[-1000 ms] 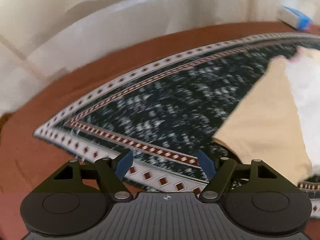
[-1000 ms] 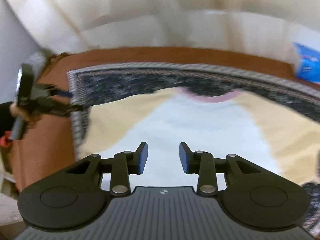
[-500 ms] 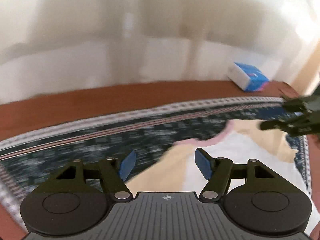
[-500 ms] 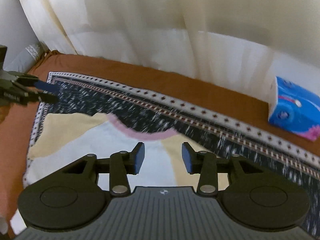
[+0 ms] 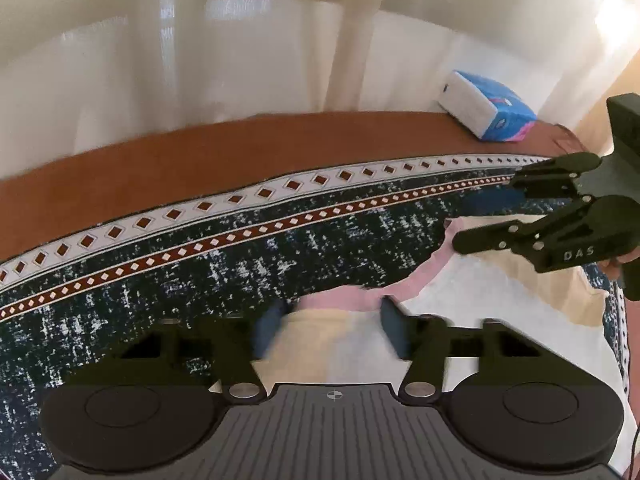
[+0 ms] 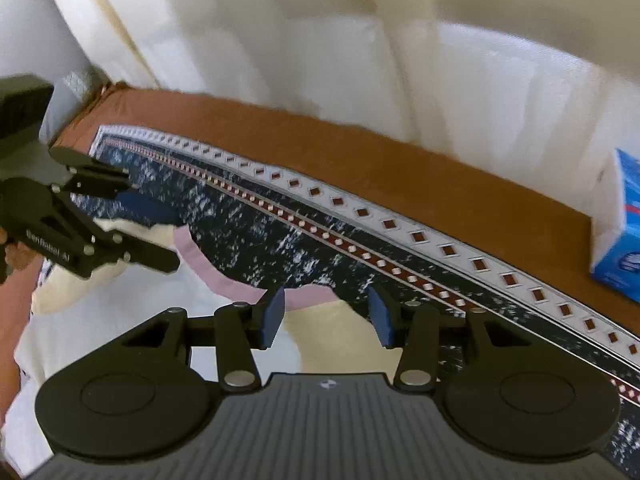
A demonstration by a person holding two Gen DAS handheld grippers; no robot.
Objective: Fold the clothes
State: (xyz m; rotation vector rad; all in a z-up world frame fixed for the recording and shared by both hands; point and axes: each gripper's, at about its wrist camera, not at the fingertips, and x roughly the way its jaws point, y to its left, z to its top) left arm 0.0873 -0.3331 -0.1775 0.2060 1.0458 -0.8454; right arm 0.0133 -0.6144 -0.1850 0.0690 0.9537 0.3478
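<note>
Hovering left claw [image 5: 328, 330] (blurred), right claw [image 6: 326, 314] sharp, shirt [image 6: 320, 332]

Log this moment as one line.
task: fold clothes | left gripper: open, at shirt collar | right gripper: open, at collar | shirt flat on mat

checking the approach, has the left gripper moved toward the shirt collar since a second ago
Yes. The left gripper swung from the rug's corner across to the shirt's pink collar, which now sits between its open fingers; the tissue pack also came into view.
</note>
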